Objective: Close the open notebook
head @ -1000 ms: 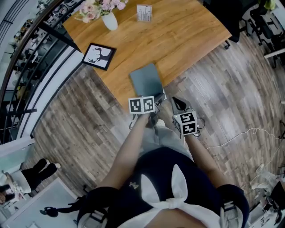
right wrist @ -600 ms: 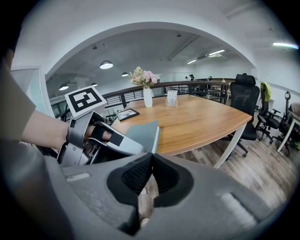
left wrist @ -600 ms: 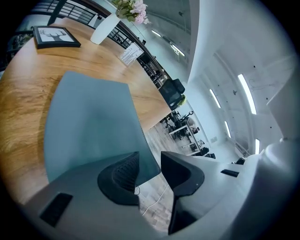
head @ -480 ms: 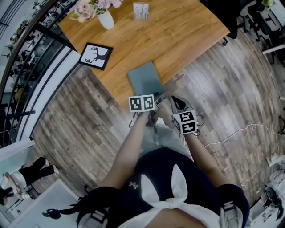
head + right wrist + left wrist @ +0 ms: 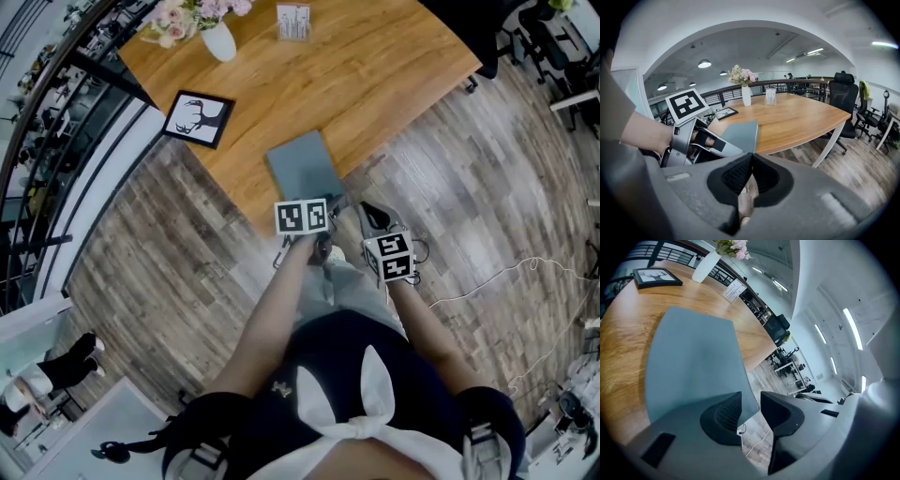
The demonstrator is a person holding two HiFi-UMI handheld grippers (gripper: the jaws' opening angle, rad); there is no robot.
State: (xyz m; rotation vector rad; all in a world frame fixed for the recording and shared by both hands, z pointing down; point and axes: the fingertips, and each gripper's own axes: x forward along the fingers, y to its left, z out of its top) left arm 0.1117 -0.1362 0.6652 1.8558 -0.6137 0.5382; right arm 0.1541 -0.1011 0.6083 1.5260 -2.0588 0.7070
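Wooden table (image 5: 394, 75) is carrying the grey notebook (image 5: 302, 167), which is lying closed near its front edge. Your left gripper (image 5: 751, 401) has just been opening its jaws, and the notebook's corner is sitting loose between them. Your right gripper (image 5: 750, 159) is hovering beside it, pinched together on nothing.

Tabletop (image 5: 394, 66) lies free right of the notebook (image 5: 303, 167); a picture frame (image 5: 198, 118) stands left.

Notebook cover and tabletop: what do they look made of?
Notebook cover: matte grey-blue, no glare, stitch-like line along its edge; likely faux leather or coated card. Tabletop: warm brown with visible grain, slight sheen; wood or wood-look laminate, can't tell which.
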